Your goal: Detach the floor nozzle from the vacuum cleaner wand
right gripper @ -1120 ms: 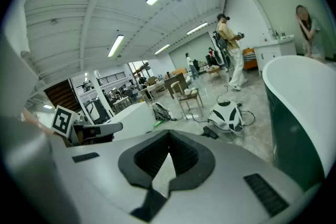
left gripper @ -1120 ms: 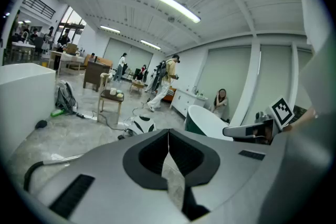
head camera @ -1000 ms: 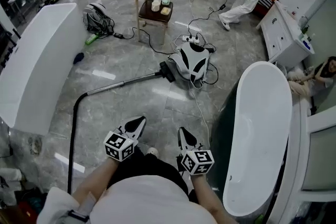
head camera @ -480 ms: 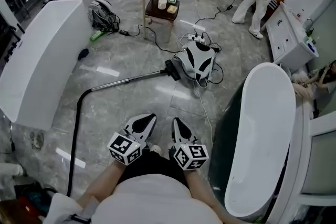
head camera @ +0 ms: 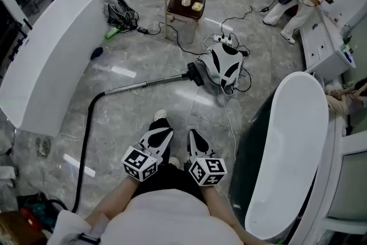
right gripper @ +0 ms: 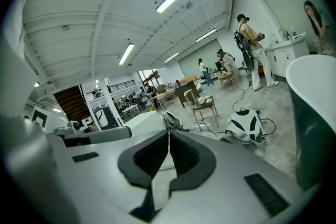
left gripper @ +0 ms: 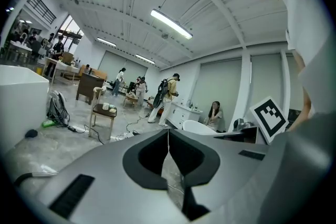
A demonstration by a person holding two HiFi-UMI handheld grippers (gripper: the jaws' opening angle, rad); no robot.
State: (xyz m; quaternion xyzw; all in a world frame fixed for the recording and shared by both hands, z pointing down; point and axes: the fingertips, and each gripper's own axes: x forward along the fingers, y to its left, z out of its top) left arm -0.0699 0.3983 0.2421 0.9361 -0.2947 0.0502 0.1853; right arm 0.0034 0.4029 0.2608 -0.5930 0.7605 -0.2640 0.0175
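— While you hold both claws before you, what is in them?
— Nothing; my left gripper [head camera: 161, 133] has its jaws pressed together, empty; my right gripper [head camera: 194, 138] is the same.
— And the floor nozzle [head camera: 196, 73]?
— It lies on the floor [head camera: 132, 37] ahead of me, at the far end of the wand [head camera: 146, 84]; just beside the white vacuum body [head camera: 225, 65]; well apart from my claws.

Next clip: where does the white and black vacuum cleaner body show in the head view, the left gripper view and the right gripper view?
Head view: the vacuum cleaner body lies on the floor, above centre and slightly right.
Left gripper view: not in it.
Right gripper view: the vacuum cleaner body sits on the floor, right of centre.
Shared landmark: the wooden chair, in all three views.
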